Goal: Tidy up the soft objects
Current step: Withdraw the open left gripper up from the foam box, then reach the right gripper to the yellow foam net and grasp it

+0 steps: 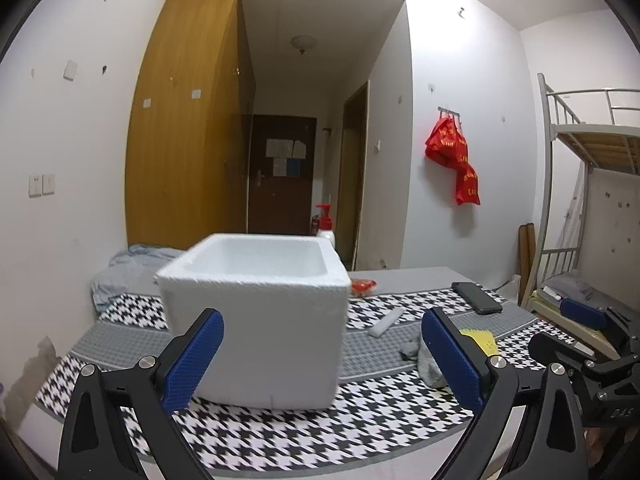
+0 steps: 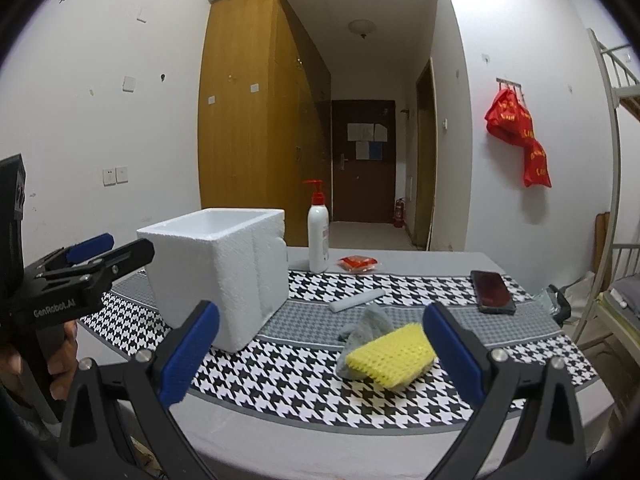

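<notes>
- On the table (image 2: 400, 264) with the black-and-white checked cloth, at about 9 o'clock from its middle, stands the big white foam box (image 2: 224, 272). It is open at the top. What shows of its inside looks bare, so I think no soft thing has gone in yet. The bottom of it is hidden.
- At about 5 o'clock from the box lies the soft grey cloth (image 2: 366, 330), bunched up. It is still out on the table.
- Touching the cloth, partly on top of it, lies the bumpy yellow sponge (image 2: 394, 360). It is also still out.
- At about 3 o'clock from the box lies a small pale stick-shaped thing (image 2: 357, 301). I cannot tell if it is soft.
- My guess: the job is only starting. Both soft things are left to pick up and put in the box.
- Left claw (image 1: 322, 358): its blue pads stand wide apart, one on each side of the box, not touching it. It holds nothing.
- Right claw (image 2: 320, 354): wide open too and holding nothing. The sponge and cloth lie just ahead, near its right pad.
</notes>
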{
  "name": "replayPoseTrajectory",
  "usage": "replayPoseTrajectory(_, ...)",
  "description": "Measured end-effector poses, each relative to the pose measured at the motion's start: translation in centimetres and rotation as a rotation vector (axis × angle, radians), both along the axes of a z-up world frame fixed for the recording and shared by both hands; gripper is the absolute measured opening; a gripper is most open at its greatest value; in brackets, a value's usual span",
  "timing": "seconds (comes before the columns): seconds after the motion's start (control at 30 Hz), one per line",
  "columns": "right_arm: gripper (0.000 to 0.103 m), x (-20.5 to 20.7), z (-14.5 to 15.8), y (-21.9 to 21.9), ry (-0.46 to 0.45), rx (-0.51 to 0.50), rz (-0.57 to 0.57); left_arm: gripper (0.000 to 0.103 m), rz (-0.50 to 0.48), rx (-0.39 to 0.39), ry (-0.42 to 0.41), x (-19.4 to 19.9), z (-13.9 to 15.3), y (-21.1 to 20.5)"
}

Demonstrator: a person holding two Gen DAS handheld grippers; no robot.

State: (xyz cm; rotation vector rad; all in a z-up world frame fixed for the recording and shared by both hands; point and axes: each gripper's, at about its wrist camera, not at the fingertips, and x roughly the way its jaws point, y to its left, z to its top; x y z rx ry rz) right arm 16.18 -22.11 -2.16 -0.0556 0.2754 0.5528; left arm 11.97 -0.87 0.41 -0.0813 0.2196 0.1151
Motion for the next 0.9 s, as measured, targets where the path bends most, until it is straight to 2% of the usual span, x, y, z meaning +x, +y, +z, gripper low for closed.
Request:
replayPoseTrajectory(0.33, 0.103, 2.5, -1.8, -2.7, 0.073, -0.006, 0.027, 0.101, -0.022, 0.0, 0.053, 1.3, -2.0, -3.5)
replayPoseTrajectory(0.57, 0.103, 4.9, -2.8, -3.7, 0.134, -0.028, 0.003, 0.101, -0.032, -0.005, 0.084, 3.2, -2.7, -4.7)
replayPoseTrajectory(0.8, 0.103, 7.7, -4.0, -4.2, 0.227, -0.02, 0.008, 0.101, -0.032, -0.022, 0.116, 5.7, -3.6, -5.3)
replayPoseTrajectory(0.9, 0.103, 9.1, -4.8, -4.3, 0.262, -0.037, -0.001, 0.101, -0.043, 0.004, 0.132, 6.7, -4.0, -6.1)
